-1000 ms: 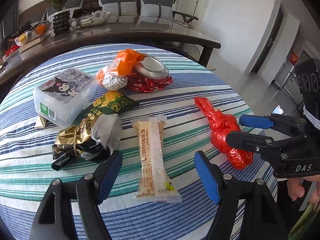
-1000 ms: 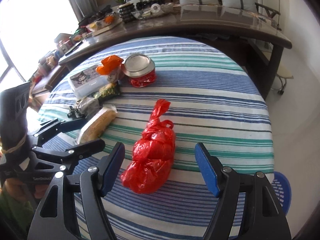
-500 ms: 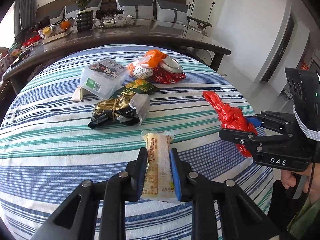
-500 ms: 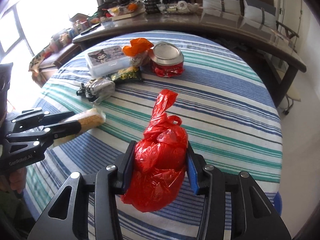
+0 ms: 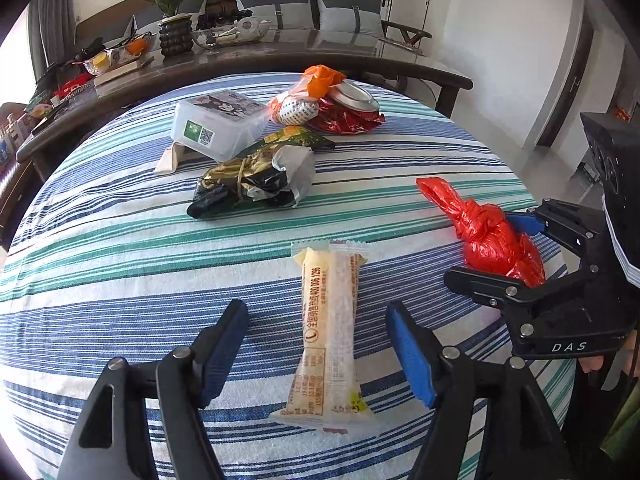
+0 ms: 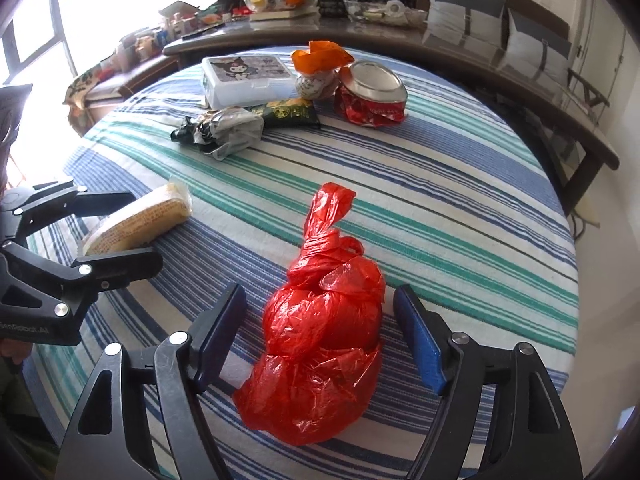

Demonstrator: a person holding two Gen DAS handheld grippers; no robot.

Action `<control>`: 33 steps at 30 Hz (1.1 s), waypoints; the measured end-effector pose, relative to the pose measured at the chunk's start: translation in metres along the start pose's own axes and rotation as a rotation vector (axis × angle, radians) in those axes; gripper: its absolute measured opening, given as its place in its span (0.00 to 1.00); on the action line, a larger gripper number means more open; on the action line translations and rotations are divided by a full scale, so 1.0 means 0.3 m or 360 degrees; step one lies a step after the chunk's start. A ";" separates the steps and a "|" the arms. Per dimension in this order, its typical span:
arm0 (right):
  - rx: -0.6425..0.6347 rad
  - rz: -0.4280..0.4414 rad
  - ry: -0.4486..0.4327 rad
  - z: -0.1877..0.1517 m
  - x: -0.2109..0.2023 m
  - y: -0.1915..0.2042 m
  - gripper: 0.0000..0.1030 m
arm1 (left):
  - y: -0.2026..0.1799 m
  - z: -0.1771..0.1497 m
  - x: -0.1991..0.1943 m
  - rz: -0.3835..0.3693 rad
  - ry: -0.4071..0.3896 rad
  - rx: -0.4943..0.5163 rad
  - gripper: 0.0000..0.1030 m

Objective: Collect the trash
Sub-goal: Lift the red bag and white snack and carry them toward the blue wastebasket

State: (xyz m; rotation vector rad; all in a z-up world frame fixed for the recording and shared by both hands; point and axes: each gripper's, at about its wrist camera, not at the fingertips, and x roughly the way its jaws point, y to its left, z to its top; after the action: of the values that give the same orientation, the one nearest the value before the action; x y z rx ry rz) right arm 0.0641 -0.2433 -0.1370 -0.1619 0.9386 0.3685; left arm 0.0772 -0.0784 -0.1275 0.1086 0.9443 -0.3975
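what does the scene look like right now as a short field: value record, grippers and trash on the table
surface: round table with blue, green and white striped cloth
left gripper: open, straddling the long cream snack wrapper, not touching it
right gripper: open, either side of the knotted red plastic bag
far cluster: clear plastic box with cartoon lid, green packet, black and gold crumpled wrapper, orange bag, crushed red can
collected so far: nothing held
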 end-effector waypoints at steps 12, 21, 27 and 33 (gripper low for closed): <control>0.0046 -0.0028 0.0031 0.005 0.007 -0.013 0.89 | -0.020 0.012 0.029 0.0088 0.0003 0.0057 0.77; 0.0066 -0.0040 0.0072 0.011 0.014 -0.020 0.94 | -0.012 0.008 0.029 0.0099 0.0015 0.0050 0.83; 0.0080 -0.0048 0.0121 0.021 0.018 -0.023 0.95 | 0.002 0.017 0.027 0.0067 0.0076 0.0048 0.84; 0.0188 0.0047 0.0041 0.040 -0.069 -0.089 0.86 | 0.068 0.034 -0.048 -0.0126 -0.0014 -0.0048 0.83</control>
State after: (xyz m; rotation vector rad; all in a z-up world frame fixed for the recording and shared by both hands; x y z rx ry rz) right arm 0.0723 -0.2693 -0.1138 -0.0448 0.9863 0.3379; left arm 0.0853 -0.0581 -0.1118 0.0417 0.9476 -0.4564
